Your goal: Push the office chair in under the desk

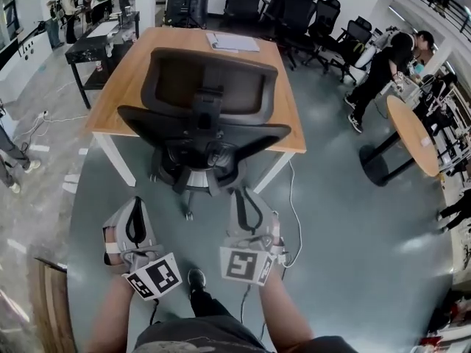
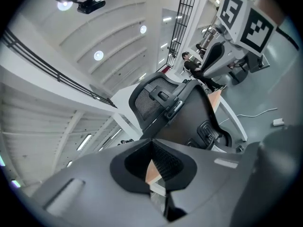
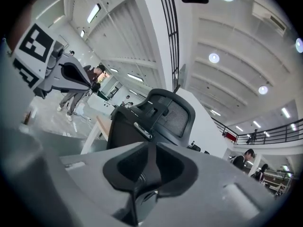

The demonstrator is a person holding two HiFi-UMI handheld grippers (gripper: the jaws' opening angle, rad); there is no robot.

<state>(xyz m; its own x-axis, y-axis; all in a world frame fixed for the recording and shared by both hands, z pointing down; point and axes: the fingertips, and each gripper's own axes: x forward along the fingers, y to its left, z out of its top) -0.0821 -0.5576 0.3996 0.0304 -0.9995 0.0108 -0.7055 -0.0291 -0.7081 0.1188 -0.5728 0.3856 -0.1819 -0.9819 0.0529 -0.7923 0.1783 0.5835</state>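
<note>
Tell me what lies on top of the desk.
White papers lie at the far edge of the desk. The office chair covers its middle and near side; anything there is hidden.

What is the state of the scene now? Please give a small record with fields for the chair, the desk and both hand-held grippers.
chair: black, at the near edge of the desk, back toward the person, seat not fully under the top
desk: wooden top, white legs, papers at the far side
left hand-held gripper: jaws together, empty, just short of the chair
right hand-held gripper: jaws together, empty, just short of the chair
task: push not yet finished
</note>
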